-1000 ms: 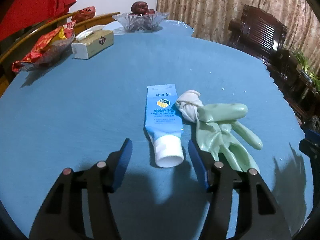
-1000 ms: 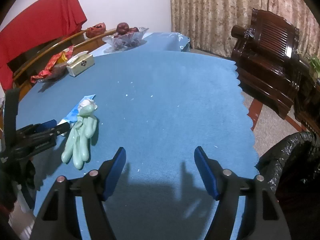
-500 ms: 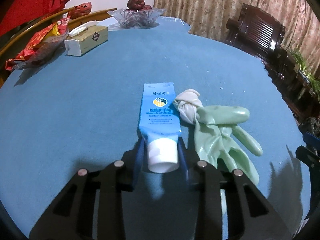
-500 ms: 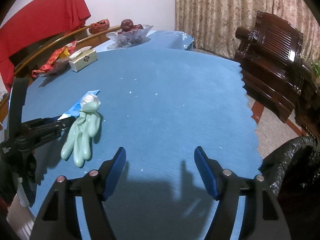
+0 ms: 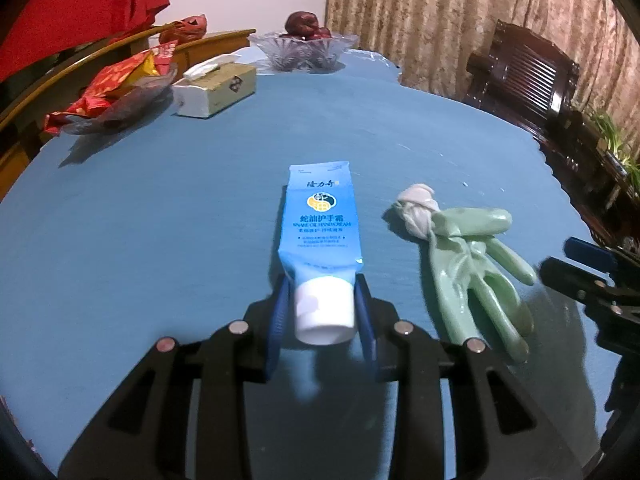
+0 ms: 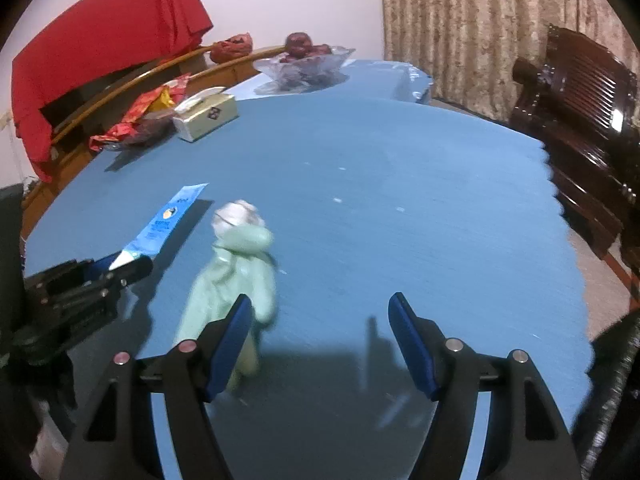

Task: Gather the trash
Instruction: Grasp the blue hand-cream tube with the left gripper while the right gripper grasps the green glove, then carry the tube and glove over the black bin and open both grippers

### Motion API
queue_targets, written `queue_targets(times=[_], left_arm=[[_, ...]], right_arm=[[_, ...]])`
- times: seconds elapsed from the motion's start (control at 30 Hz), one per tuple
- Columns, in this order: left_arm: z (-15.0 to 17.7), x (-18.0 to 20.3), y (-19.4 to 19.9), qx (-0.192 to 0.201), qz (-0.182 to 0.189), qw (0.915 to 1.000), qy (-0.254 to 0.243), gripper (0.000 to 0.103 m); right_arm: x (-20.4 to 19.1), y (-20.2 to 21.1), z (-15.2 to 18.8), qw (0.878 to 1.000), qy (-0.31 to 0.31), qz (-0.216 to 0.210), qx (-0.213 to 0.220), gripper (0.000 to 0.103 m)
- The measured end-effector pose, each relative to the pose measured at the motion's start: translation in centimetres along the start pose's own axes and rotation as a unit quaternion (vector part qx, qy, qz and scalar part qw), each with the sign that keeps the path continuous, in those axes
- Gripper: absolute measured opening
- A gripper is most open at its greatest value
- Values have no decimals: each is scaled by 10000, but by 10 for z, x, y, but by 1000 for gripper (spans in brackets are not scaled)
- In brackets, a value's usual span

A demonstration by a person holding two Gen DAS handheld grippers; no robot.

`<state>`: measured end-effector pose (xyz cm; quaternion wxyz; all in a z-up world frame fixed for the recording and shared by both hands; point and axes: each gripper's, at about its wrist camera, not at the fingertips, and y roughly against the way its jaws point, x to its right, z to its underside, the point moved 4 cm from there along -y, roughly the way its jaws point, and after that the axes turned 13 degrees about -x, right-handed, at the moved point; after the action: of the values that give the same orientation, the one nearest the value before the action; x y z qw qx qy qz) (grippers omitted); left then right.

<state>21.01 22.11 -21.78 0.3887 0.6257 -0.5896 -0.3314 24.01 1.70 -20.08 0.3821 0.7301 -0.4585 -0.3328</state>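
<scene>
Blue felt-like tablecloth [image 5: 160, 220], left gripper [image 5: 323, 312] clamped on the white cap of a blue hand-cream tube [image 5: 320, 232], limp green rubber glove [image 5: 472, 264] beside it, right gripper [image 6: 320, 336] open and empty by the glove, tissue box [image 5: 216, 88] and glass bowl [image 5: 304, 50] well beyond.

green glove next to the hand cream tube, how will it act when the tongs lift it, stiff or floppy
The green glove will probably be floppy: it lies flat and creased on the blue tablecloth, fingers splayed loosely. It looks thin, so likely light. The knotted white cuff is the bulkiest part and may give the open right tongs the surest hold; gripped at a fingertip, the rest would probably dangle.
</scene>
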Motion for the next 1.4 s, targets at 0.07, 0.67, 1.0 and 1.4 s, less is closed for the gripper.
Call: queue_targets(times=[0.07,0.67,1.0,1.4], left_arm=[[0,-5,3,37,-16,10000,23,31],[-1,-31,8,144,-74,9997,193,31],[-3,-24,20,211,-104,9996,137,31],[-1,21,39,318,119,9994,-102,31]], right_arm=[[-11,-7,-6,10000,60,-29,-12,70],[-48,-52,-19,9985,201,-169,-482,40],[-56,-33,-19,9973,393,-457,-418,14],[-20,19,-11,9994,228,-274,-40,14]])
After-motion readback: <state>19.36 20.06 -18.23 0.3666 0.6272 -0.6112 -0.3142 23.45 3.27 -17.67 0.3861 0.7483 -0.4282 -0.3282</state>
